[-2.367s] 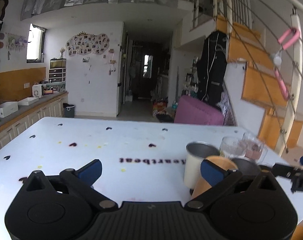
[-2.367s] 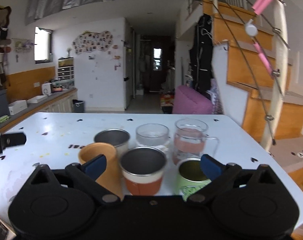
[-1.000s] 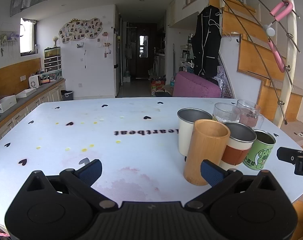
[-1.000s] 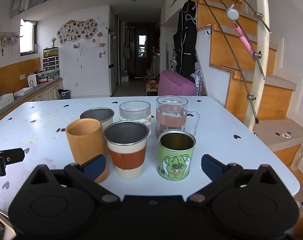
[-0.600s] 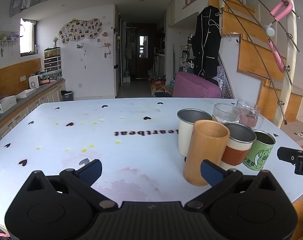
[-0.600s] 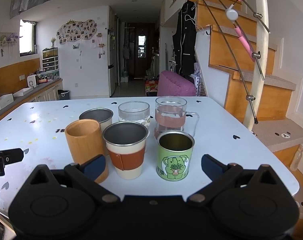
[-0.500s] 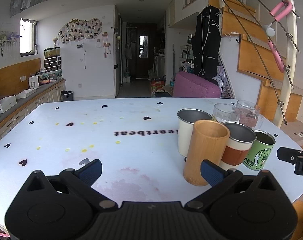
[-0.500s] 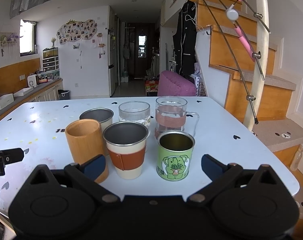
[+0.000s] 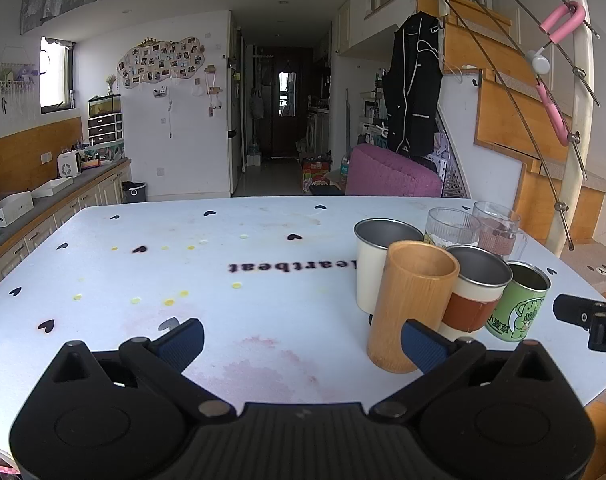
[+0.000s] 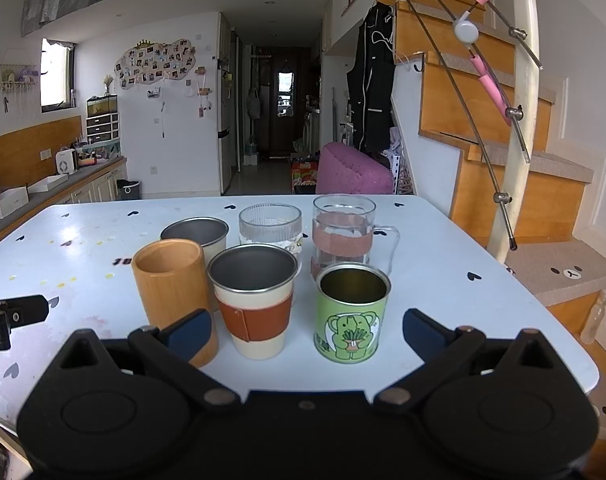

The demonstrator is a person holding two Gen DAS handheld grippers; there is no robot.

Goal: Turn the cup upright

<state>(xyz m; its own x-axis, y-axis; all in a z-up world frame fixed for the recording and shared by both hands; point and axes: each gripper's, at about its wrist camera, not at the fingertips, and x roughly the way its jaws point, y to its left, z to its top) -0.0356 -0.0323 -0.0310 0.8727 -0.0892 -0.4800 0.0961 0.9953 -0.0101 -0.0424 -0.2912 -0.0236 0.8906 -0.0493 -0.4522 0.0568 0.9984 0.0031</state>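
Several cups stand upright in a cluster on the white table [image 9: 183, 272]. In the right wrist view they are a bamboo cup [image 10: 171, 288], a steel cup with a brown sleeve [image 10: 255, 300], a green tin with a cartoon elephant [image 10: 353, 314], a white steel cup [image 10: 195, 234], a ribbed glass [image 10: 271, 226] and a glass mug [image 10: 345, 232]. The bamboo cup [image 9: 411, 304] also shows in the left wrist view. My left gripper [image 9: 301, 340] is open and empty, left of the cluster. My right gripper [image 10: 307, 330] is open and empty, just short of the front cups.
The table's right edge [image 10: 543, 316] drops toward the wooden stairs [image 10: 503, 152] and railing post [image 10: 519, 120]. A kitchen counter [image 9: 43, 204] runs along the left. A purple seat [image 9: 391, 176] stands behind the table. The right gripper's tip [image 9: 587, 320] shows at the left view's right edge.
Both grippers have pulled back and risen from the cups since 2.4 s ago. Over the last second nothing has visibly moved.
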